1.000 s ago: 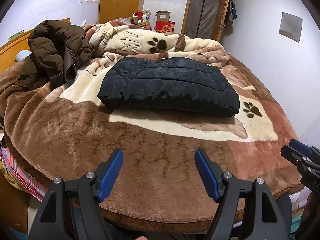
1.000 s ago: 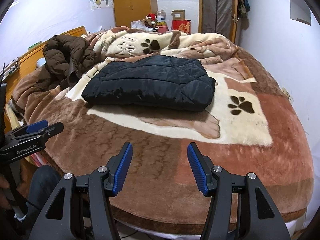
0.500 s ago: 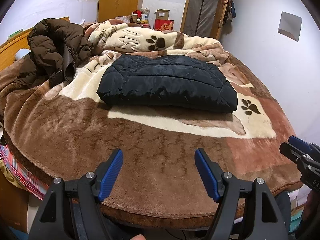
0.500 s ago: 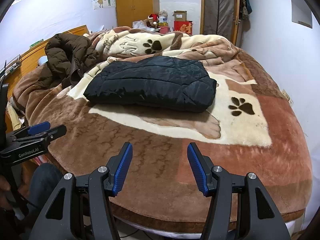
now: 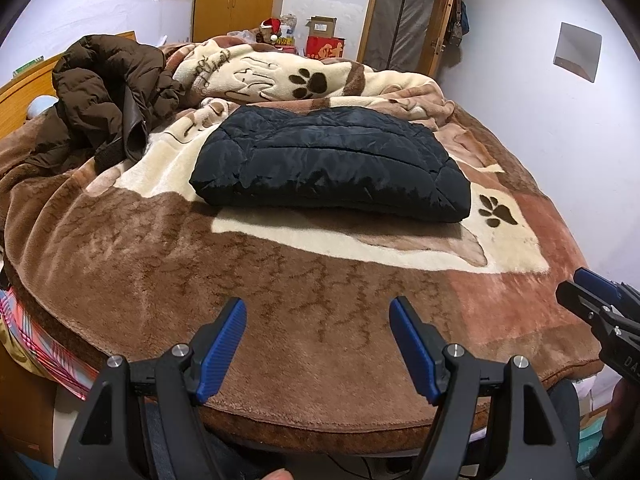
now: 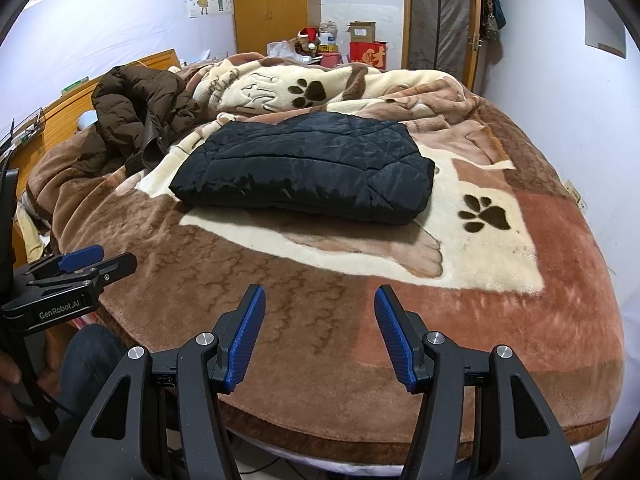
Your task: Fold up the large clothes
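A black quilted jacket (image 5: pixel 332 164) (image 6: pixel 308 172) lies folded into a flat rectangle on the middle of the bed. A brown puffer jacket (image 5: pixel 104 96) (image 6: pixel 136 120) sits crumpled at the bed's far left. My left gripper (image 5: pixel 318 312) hovers open over the bed's near edge, well short of the black jacket, with nothing between its blue pads. My right gripper (image 6: pixel 320 300) is likewise open and empty above the near edge. Each gripper shows at the side of the other's view: the right gripper (image 5: pixel 600 304) and the left gripper (image 6: pixel 80 268).
A brown and cream paw-print blanket (image 5: pixel 280 280) (image 6: pixel 500 280) covers the bed and is bunched up at the far end. A wooden headboard (image 6: pixel 60 112) runs along the left. Boxes (image 6: pixel 364 44), a wardrobe and a door stand behind. A person's leg (image 6: pixel 88 360) is at the bed's edge.
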`<state>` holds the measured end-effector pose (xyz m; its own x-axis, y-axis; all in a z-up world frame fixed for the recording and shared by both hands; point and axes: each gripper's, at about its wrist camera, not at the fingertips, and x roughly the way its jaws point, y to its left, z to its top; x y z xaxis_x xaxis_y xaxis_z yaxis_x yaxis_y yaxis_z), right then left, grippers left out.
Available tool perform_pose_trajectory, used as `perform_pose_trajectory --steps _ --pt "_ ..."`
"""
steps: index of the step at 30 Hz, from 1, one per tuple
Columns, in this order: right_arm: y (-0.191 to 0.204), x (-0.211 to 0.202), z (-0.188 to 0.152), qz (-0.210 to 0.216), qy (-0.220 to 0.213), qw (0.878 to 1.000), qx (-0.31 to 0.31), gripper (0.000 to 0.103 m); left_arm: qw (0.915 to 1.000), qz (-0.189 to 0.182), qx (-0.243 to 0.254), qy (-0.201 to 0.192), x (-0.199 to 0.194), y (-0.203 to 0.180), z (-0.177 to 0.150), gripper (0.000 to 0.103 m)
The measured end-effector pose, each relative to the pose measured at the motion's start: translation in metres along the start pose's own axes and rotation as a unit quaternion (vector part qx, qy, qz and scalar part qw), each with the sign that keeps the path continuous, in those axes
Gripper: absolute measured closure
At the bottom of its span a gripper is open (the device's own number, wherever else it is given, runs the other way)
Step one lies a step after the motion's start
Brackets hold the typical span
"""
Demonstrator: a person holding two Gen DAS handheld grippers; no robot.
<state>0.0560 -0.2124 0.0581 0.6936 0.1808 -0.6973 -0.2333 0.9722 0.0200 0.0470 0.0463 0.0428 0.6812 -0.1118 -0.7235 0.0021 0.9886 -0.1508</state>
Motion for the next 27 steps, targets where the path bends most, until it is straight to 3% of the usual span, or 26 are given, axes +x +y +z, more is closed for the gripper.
perform_pose_trajectory --steps 27 --pt "0.0009 -0.0003 -0.0012 0.001 0.000 1.000 -0.001 0.046 0.9999 -0.005 0.014 0.000 -0.0015 -0.0038 -0.0041 0.027"
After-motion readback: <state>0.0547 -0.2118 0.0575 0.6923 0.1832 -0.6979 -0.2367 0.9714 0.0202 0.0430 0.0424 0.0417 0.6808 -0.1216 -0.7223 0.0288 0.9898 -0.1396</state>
